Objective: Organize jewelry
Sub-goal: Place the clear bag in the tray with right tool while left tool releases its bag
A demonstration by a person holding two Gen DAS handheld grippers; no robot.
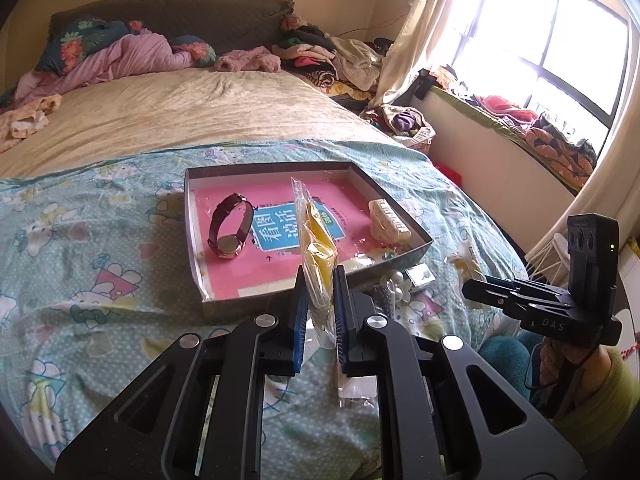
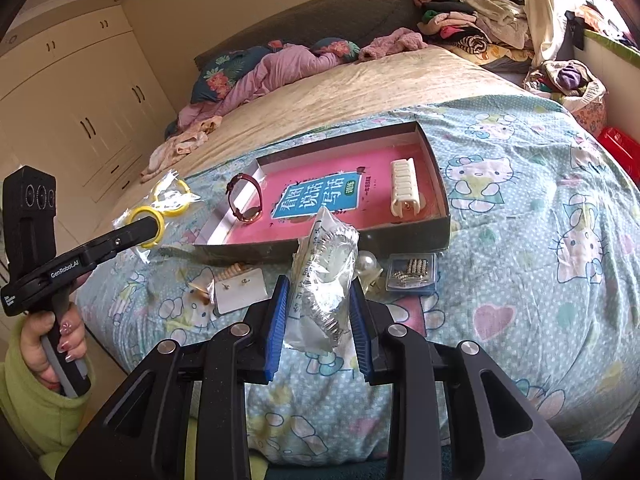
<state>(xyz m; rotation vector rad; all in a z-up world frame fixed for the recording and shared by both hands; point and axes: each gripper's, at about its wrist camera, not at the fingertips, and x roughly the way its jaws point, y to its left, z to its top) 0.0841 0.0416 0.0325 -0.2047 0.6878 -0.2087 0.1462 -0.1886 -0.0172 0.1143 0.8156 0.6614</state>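
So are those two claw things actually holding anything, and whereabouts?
Yes. The left gripper pinches a clear bag of yellow rings near its lower end; the right gripper clamps a clear packet with a silvery bracelet across its middle.

On the left gripper point(image 2: 150, 226) you can read "GenRobot.AI" along its arm. The right gripper point(image 1: 472, 294) carries "DAS". Inside the box point(image 2: 320, 246), the pink book point(image 2: 316, 200) shows "看图说话写话" and "训练".

Contents of small clear box point(image 2: 412, 276) indistinct
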